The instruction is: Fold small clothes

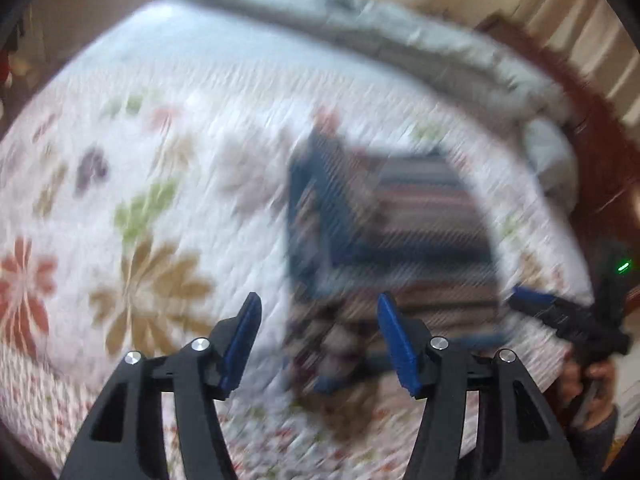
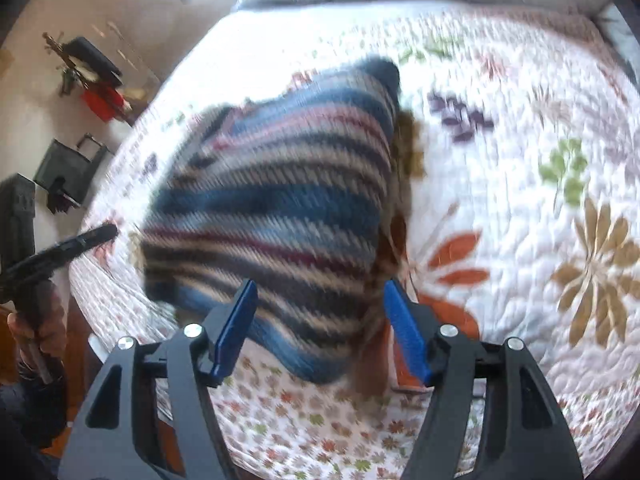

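Lying on the flowered quilt [image 2: 520,92] of the bed, the striped garment [image 2: 276,200] of blue, cream and maroon bands sits as a rough, partly folded block near the bed's near edge, a solid blue piece [image 1: 316,208] turned across its left side as my left camera sees it. Both of my tongs hang above it with nothing in them: my left gripper [image 1: 318,344] stands released, its blue pads apart with only blurred cloth far below the gap, and my right gripper [image 2: 320,328] is likewise released, its jaws framing the lower edge of the stripes without pressing on them. Both pictures are smeared, so I cannot tell how flat the layers lie or where the hem and sleeves ended up. From here, I judge the main risk is grabbing blind: closing on one layer instead of the whole thickness would drag the fold open, and a pad could pinch the quilt along with the knit and pull both up together. The garment also lies close to the bed's edge, so a careless tug toward me could slide it off. My other tool, held in my hand [image 2: 36,332] at the left, is near enough to clash if both reach for one corner.
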Tool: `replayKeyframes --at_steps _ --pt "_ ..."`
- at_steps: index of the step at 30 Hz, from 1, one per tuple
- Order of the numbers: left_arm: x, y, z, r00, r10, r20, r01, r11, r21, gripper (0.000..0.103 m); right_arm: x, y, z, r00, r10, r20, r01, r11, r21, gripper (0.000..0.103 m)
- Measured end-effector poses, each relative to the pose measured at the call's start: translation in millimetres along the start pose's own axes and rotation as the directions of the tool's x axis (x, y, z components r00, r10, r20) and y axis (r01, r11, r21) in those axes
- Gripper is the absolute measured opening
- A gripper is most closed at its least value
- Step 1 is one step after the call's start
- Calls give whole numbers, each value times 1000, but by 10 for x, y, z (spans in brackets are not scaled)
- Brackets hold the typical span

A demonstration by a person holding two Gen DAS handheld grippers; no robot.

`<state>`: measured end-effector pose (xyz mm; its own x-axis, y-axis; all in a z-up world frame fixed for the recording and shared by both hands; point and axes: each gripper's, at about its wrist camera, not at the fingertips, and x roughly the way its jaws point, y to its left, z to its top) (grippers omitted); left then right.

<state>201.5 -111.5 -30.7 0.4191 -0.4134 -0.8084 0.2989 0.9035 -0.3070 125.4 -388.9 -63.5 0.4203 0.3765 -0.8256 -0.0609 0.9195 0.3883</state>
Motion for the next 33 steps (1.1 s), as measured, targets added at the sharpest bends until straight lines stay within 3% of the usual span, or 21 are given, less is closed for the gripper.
replayKeyframes --at_steps 3,5,7,8,12,17,23,25,27,30,33 --pt "71 -260 360 997 -67 29 66 997 45 61 -12 120 161 999 46 16 -45 999 -15 68" --pt "332 -390 500 998 -64 -10 65 997 53 59 42 219 271 998 56 17 -55 998 -34 68" --pt "664 -408 505 988 -112 -105 114 993 12 55 90 276 308 996 84 12 -83 995 -51 68" --pt "754 -420 472 986 -110 -128 112 994 7 50 110 311 302 996 92 11 -91 994 -59 68" --pt "1043 -366 326 981 -65 -180 70 997 22 48 293 286 342 996 89 -23 -90 994 -61 68" --pt "1284 -228 328 974 -50 -223 54 999 11 36 442 145 418 990 128 -57 -129 992 0 66" --pt "1297 -205 348 973 -62 -221 68 997 21 35 536 143 362 994 89 -66 -89 996 -7 66" --pt "1195 -225 317 975 -67 -211 70 998 6 41 455 176 352 995 92 -48 -92 996 1 67" --pt "1031 -301 263 979 -56 -194 58 998 7 62 331 239 306 997 64 -39 -64 998 4 74" --pt "765 -449 144 988 50 -145 -42 998 53 84 146 376 165 997 -68 -27 68 997 -27 78" --pt "510 -557 -47 990 102 -100 -94 992 89 84 -51 502 -55 991 -132 -5 132 990 -43 88"
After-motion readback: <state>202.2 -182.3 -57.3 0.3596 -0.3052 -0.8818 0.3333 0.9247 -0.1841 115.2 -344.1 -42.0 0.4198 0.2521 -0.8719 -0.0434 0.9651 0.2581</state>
